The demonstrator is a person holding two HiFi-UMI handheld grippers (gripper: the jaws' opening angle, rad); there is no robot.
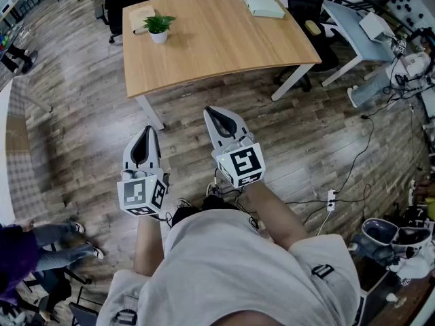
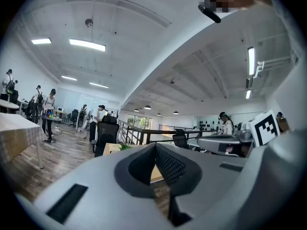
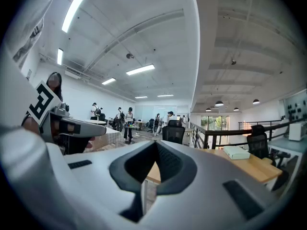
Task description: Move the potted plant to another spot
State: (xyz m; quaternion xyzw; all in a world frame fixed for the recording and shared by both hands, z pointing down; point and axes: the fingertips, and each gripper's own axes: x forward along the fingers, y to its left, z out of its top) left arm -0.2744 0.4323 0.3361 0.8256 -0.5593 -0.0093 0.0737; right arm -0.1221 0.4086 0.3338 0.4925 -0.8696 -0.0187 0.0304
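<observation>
The potted plant (image 1: 158, 27), green leaves in a small white pot, stands near the left end of the wooden table (image 1: 224, 43) in the head view. Both grippers hang level over the wooden floor, well short of the table's near edge. My left gripper (image 1: 149, 129) is shut with nothing between its jaws. My right gripper (image 1: 209, 110) is shut and empty too, and reaches a little nearer the table. In the left gripper view, the plant's leaves (image 2: 125, 147) peek just over the shut left gripper (image 2: 155, 146). In the right gripper view, the tabletop (image 3: 261, 169) lies beyond the shut right gripper (image 3: 156, 143).
A tan book (image 1: 141, 15) lies behind the plant and a pale green book (image 1: 262, 2) at the table's far right. Black office chairs (image 1: 306, 5) and a white desk (image 1: 353, 26) stand to the right. Cables and a power strip (image 1: 331, 199) cross the floor. A person's legs (image 1: 58, 243) are at lower left.
</observation>
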